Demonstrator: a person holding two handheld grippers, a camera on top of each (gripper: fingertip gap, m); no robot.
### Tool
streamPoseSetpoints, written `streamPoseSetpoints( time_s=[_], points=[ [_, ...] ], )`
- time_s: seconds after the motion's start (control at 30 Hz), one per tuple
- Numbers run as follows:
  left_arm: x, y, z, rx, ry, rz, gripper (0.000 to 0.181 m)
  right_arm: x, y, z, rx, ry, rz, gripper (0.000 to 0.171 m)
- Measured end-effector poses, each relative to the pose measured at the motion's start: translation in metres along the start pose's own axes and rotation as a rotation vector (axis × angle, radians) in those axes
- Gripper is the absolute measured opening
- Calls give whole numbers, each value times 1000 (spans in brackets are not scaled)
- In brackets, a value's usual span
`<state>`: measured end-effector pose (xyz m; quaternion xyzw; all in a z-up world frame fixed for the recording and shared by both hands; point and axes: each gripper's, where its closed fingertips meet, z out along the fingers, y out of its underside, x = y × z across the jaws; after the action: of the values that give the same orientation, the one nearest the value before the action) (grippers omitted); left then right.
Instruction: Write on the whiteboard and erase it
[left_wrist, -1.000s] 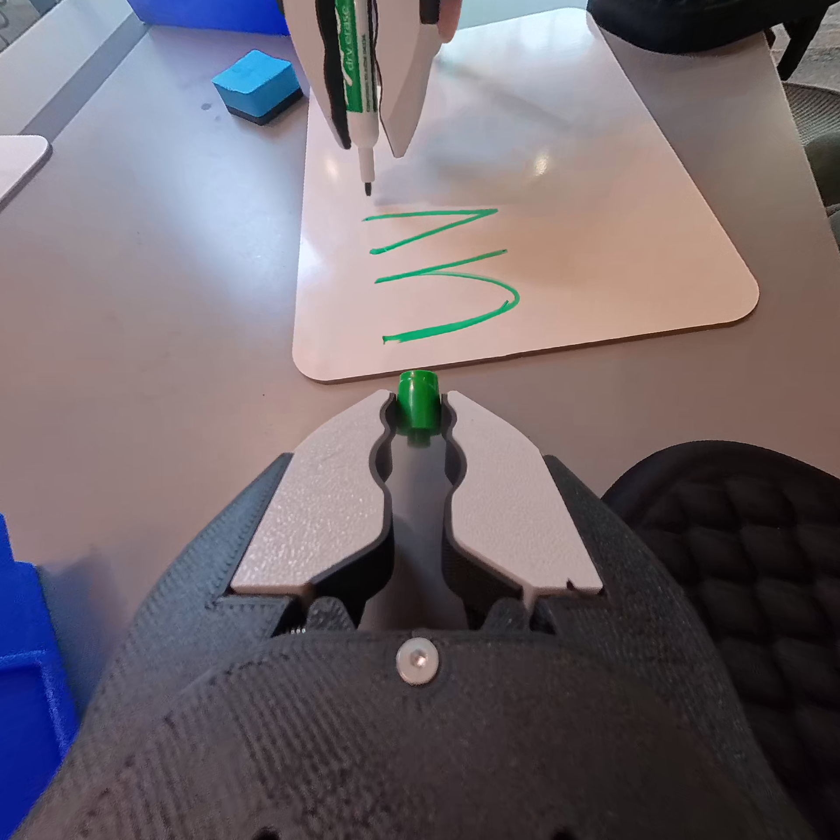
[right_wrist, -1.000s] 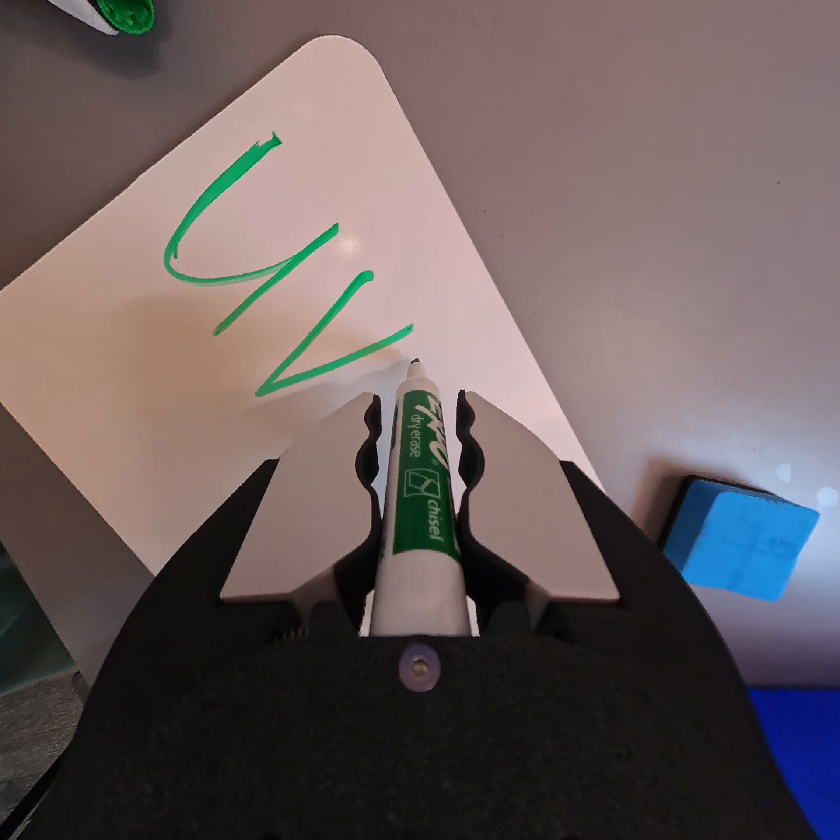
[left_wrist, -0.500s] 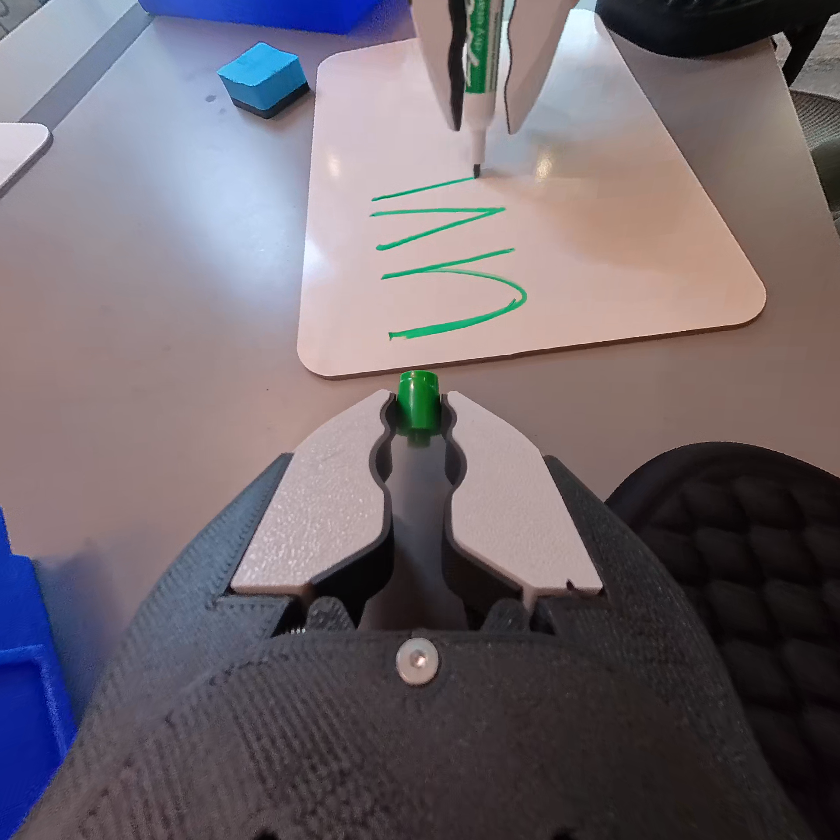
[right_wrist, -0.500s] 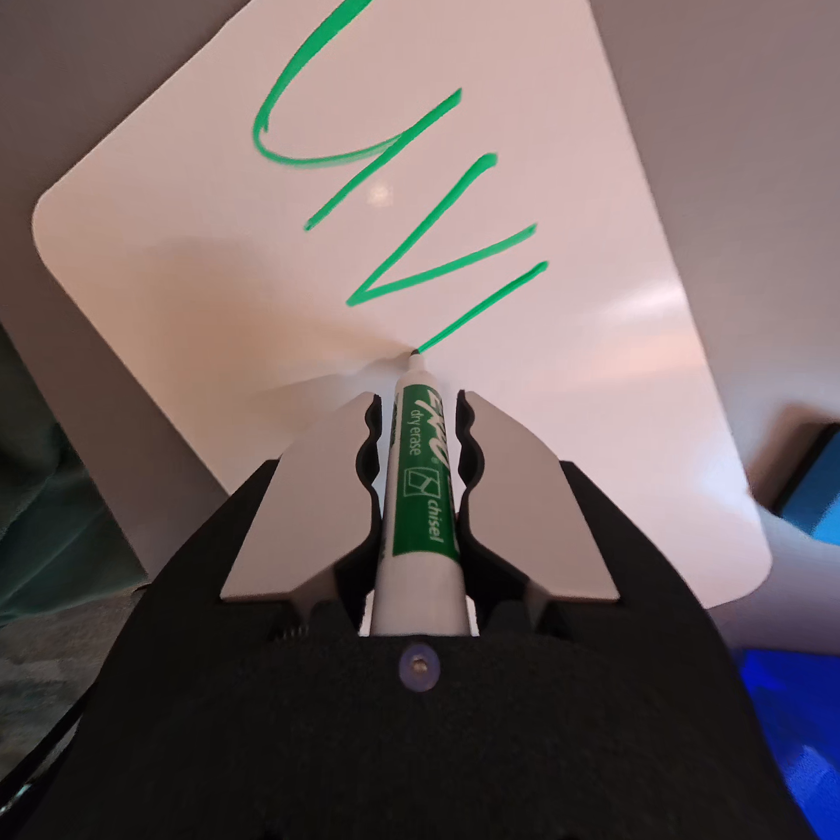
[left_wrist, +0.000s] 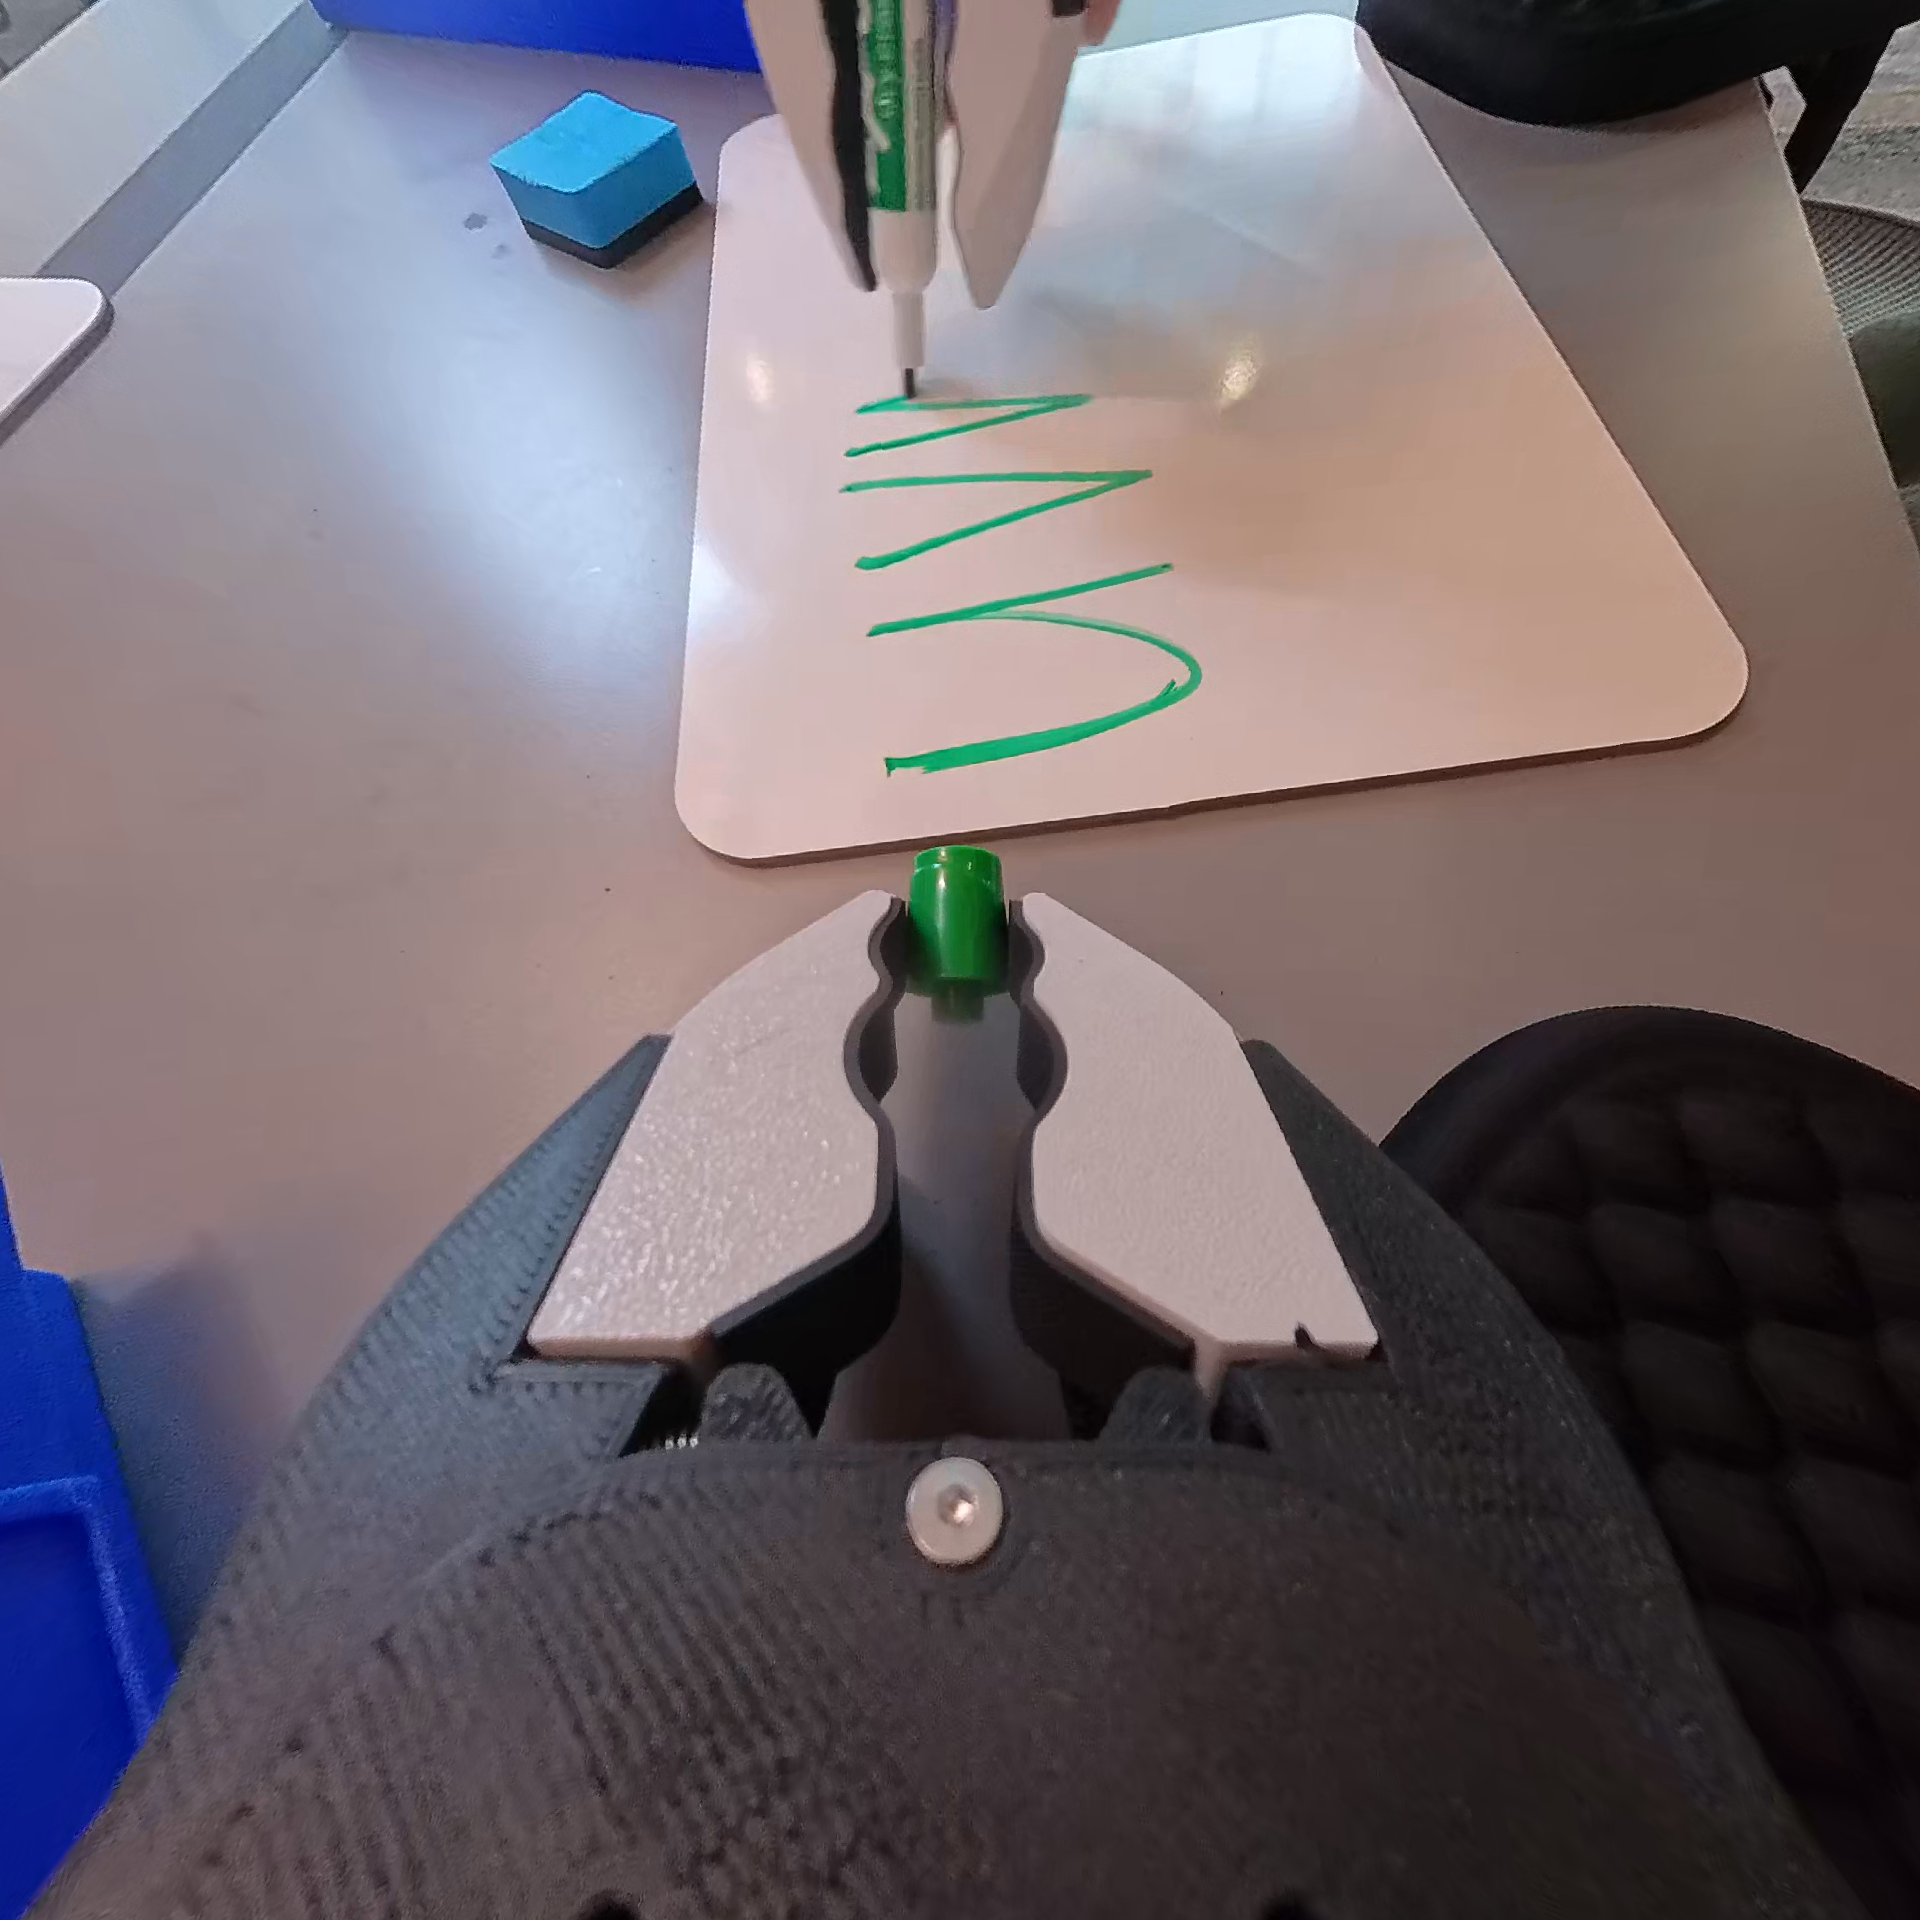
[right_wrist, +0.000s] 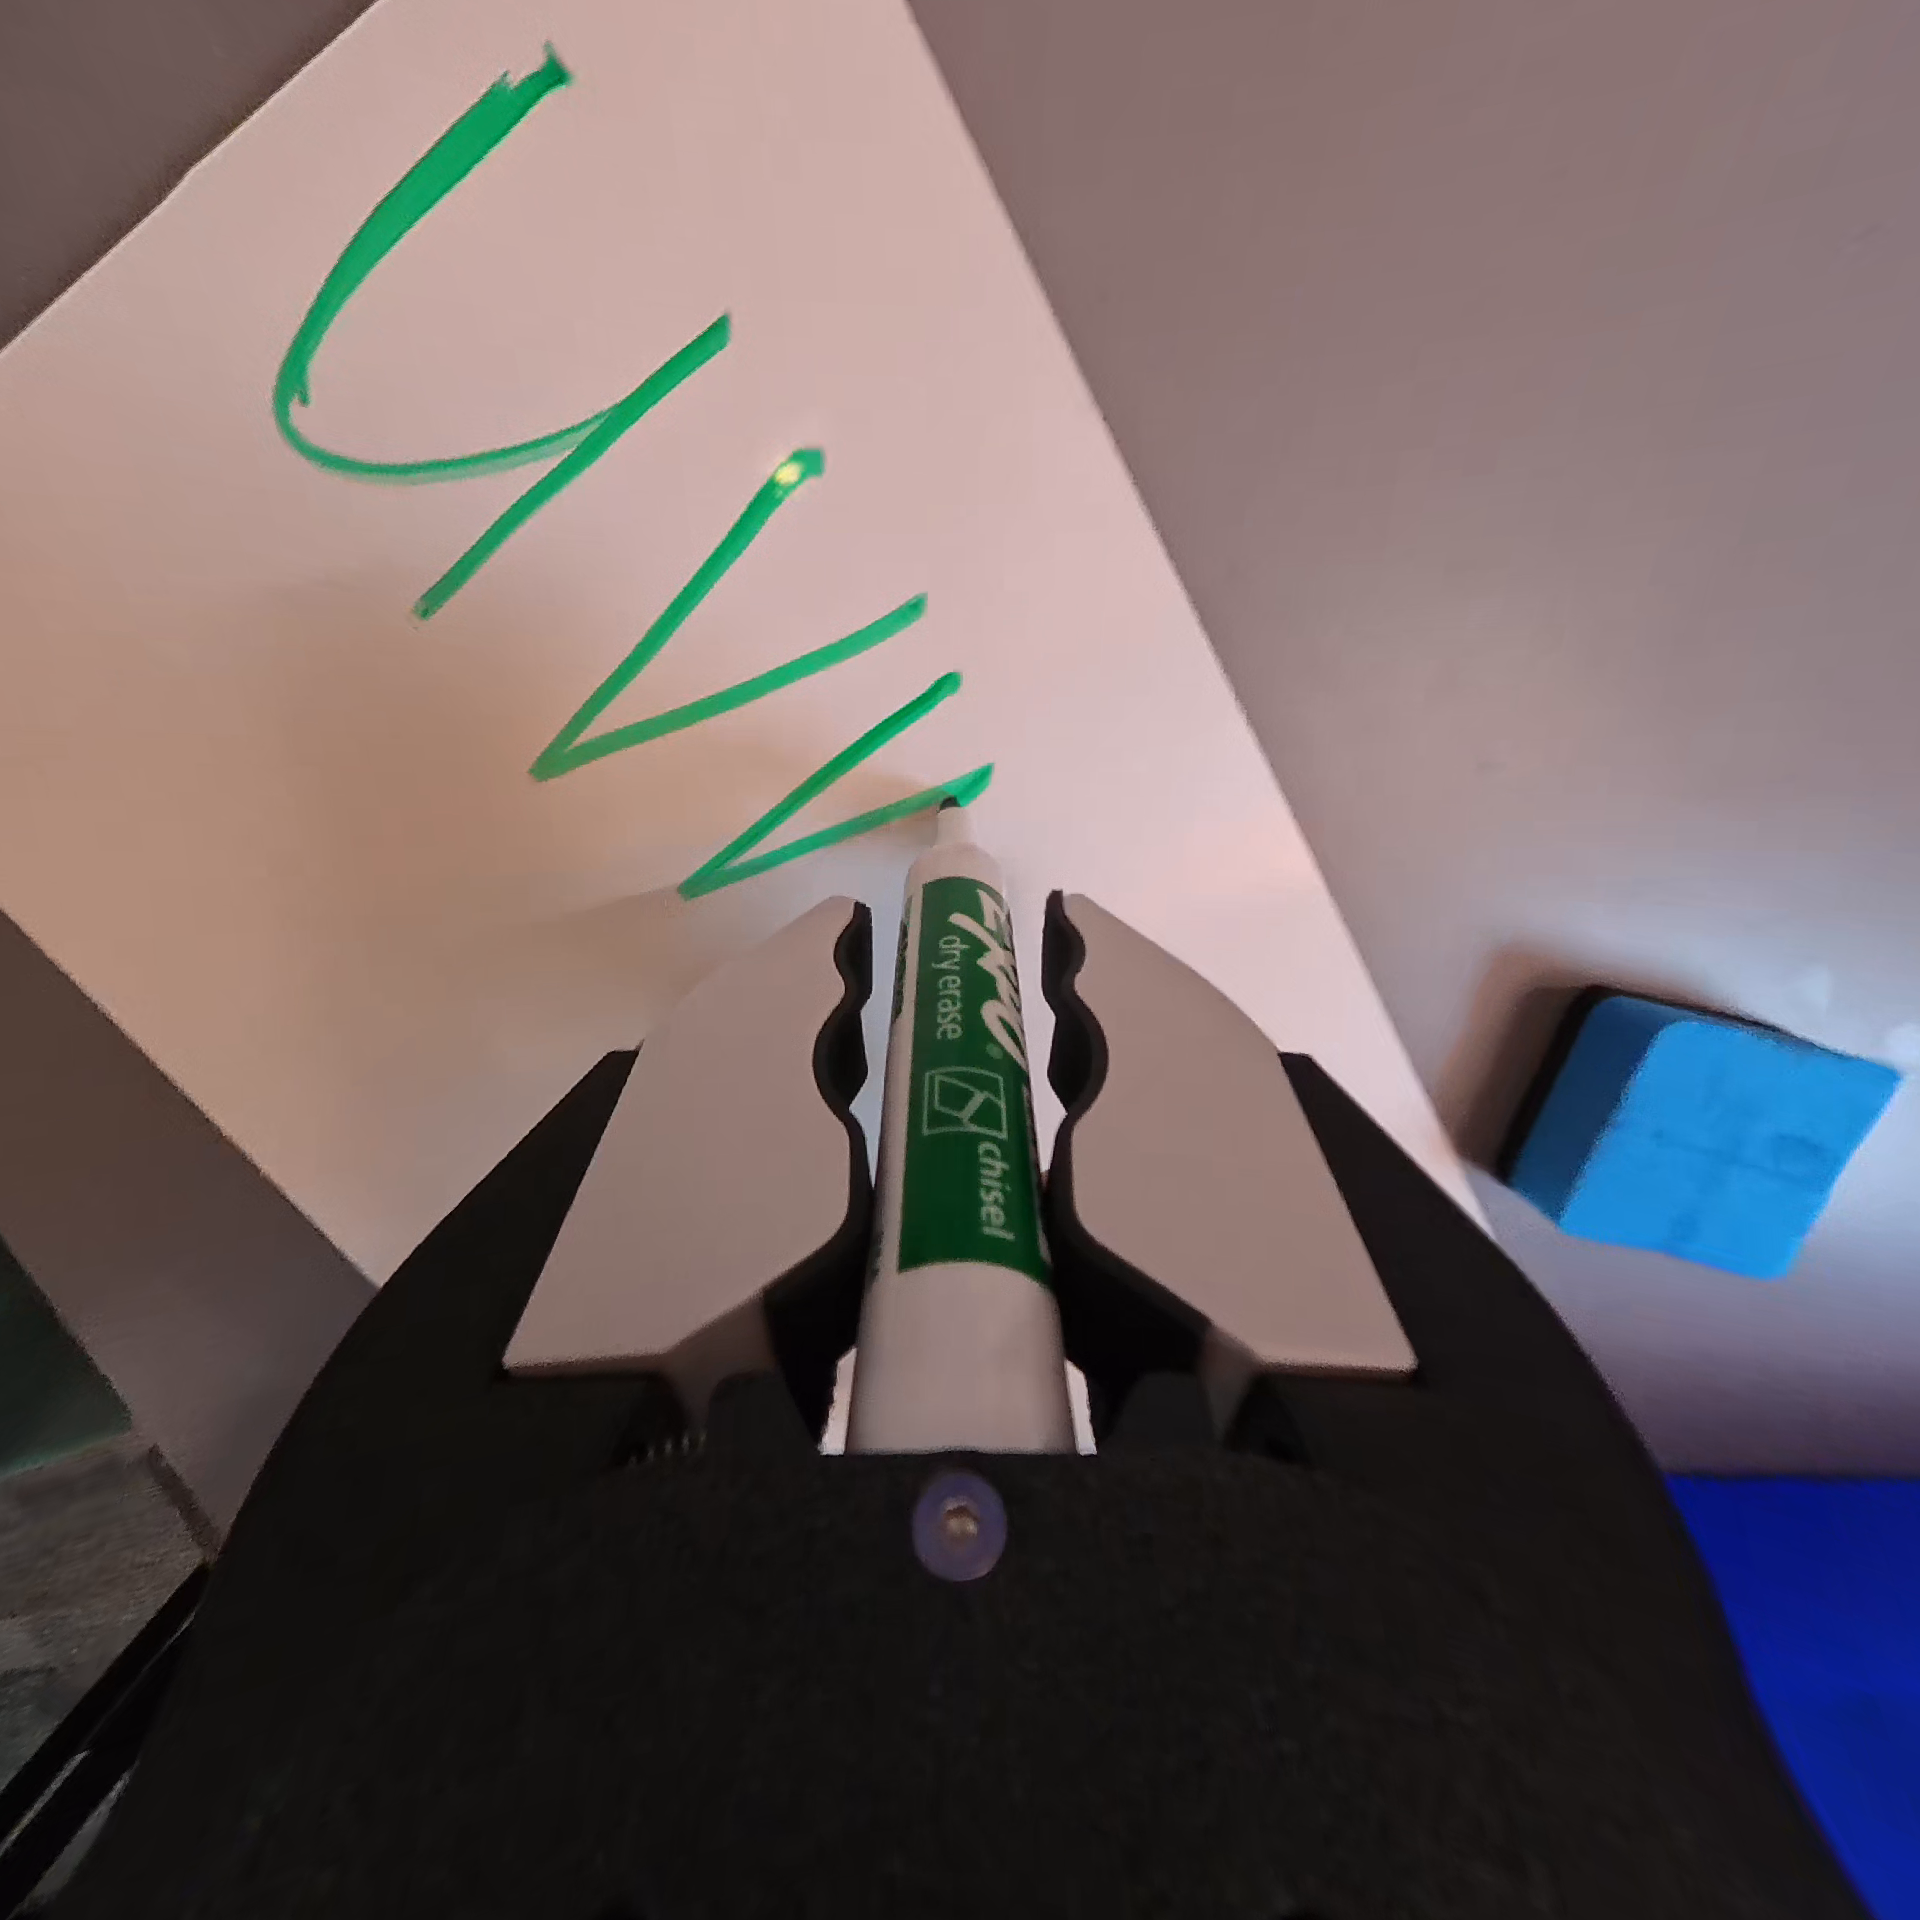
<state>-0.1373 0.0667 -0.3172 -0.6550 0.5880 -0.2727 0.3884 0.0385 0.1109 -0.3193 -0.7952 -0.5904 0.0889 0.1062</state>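
While the whiteboard (left_wrist: 1351, 520) half a second ago was carrying one lone slanted stroke above the zigzag, that stroke is now joining a second one into a closed peak, and in the left wrist view the marker (left_wrist: 896, 156) is sitting further toward the upper left of the frame than before, its tip touching the board at the left end of the topmost green line. Green writing (right_wrist: 582, 499) is running diagonally from the upper left to the centre of the right wrist view, ending at the marker (right_wrist: 961, 1122) tip. Clamping the marker barrel between its two grey fingers, the right gripper (right_wrist: 951, 914) is pointing steeply down at the board from the top of the left wrist view. Low near the board's near edge, the left gripper (left_wrist: 954, 914) is lying level with the grey table (left_wrist: 364, 623), its fingers closing on the green marker cap (left_wrist: 954, 920) at their tips. At the upper left of the left wrist view, a blue eraser (left_wrist: 592, 171) is resting on the table just beside the board's left edge; it is showing at the right edge of the right wrist view too (right_wrist: 1704, 1132).
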Motion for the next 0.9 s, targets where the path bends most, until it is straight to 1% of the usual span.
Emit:
streamPoseSetpoints(
  time_s=[0.17,0.23,0.3,0.4,0.5,0.7,0.9],
  points=[
    [-1,0,0,-1,-1,-2,19,-32,29,-9,-37,-37,14,32],
    [-1,0,0,-2,-3,-3,19,-34,35,-10,-39,-29,20,32],
    [-1,0,1,-4,-5,-2,19,-24,33,-10,-29,-7,26,32],
    [-2,0,1,-3,-10,-1,19,2,23,-7,-2,30,35,33],
    [-2,0,0,-2,-9,-5,19,21,15,-5,7,30,42,33],
    [-1,0,0,-1,-1,-9,19,24,22,-16,40,35,73,33],
    [-1,0,0,-2,-4,-7,19,29,24,-10,65,40,98,33]
  ],
)
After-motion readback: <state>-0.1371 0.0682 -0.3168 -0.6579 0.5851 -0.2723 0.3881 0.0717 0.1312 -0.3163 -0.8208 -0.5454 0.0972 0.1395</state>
